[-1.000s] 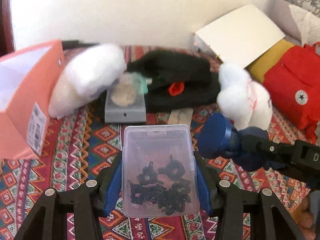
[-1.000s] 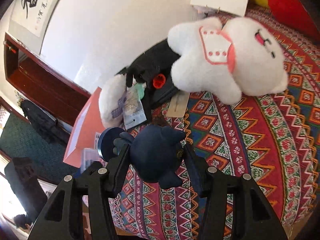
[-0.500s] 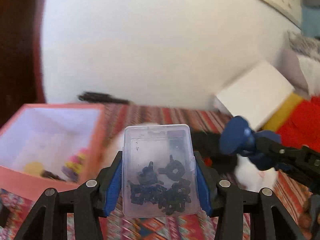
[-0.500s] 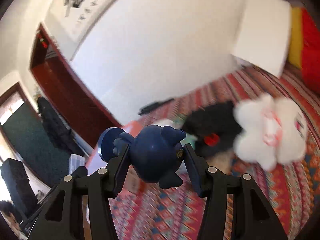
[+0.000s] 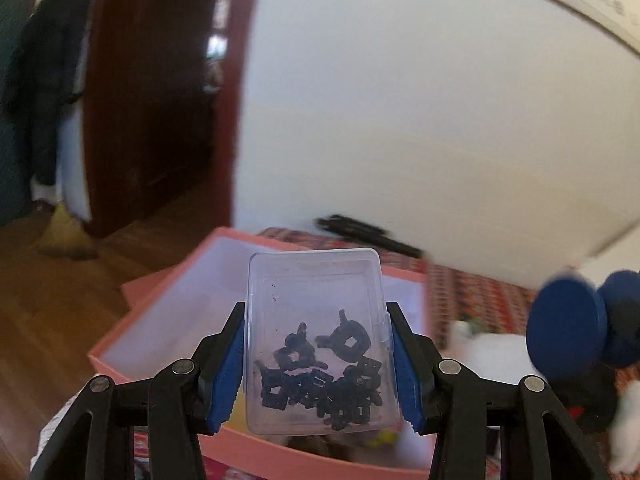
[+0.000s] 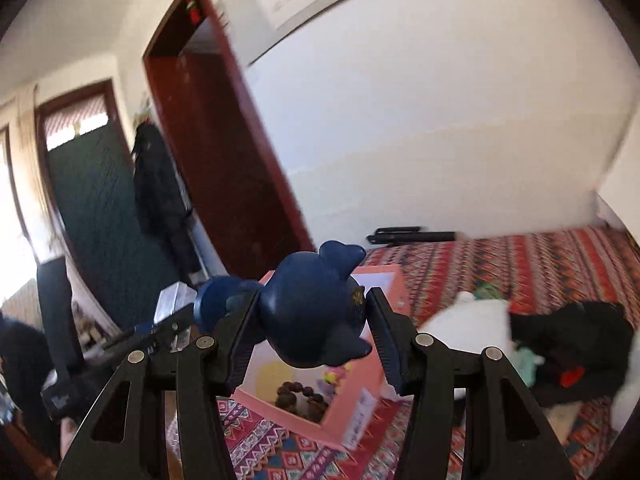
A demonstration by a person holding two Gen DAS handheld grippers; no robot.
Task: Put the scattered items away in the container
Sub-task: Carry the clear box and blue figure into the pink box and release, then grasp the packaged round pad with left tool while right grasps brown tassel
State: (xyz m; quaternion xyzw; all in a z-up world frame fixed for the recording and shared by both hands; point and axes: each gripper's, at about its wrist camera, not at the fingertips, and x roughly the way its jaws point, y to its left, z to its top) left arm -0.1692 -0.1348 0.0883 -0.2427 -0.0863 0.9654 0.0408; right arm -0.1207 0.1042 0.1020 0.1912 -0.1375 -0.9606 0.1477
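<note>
You are partway through. The pink box (image 6: 372, 364) already holds a few things: dark beads (image 6: 300, 398) and a small yellow and pink item show on its floor in the right wrist view. Two more items are in the air, not yet dropped. Left on the patterned cloth (image 6: 520, 264) beyond the box are a white plush (image 6: 468, 322), a black bundle (image 6: 568, 340) with a red spot, and a long black object (image 6: 412, 236) by the wall; how many of these belong in the box is a judgement, but the plush and bundle look like the remaining work.

Your left gripper (image 5: 316, 344) is clenched on a clear case (image 5: 316, 336) of small black parts, blue pads pressed to its long sides. It hangs over the near part of the box's opening, case upright and tipped slightly away from you. Opening here should land it inside.

Your right gripper (image 6: 310, 324) grasps a navy toy (image 6: 312, 312) across its round body, its disc-shaped end sticking out to the left. It sits to the right of the left gripper, above the box's near right corner by my reading, fingers roughly level and pointing toward the wall. Bring it further over the opening before you let go, or the toy may catch the rim.
</note>
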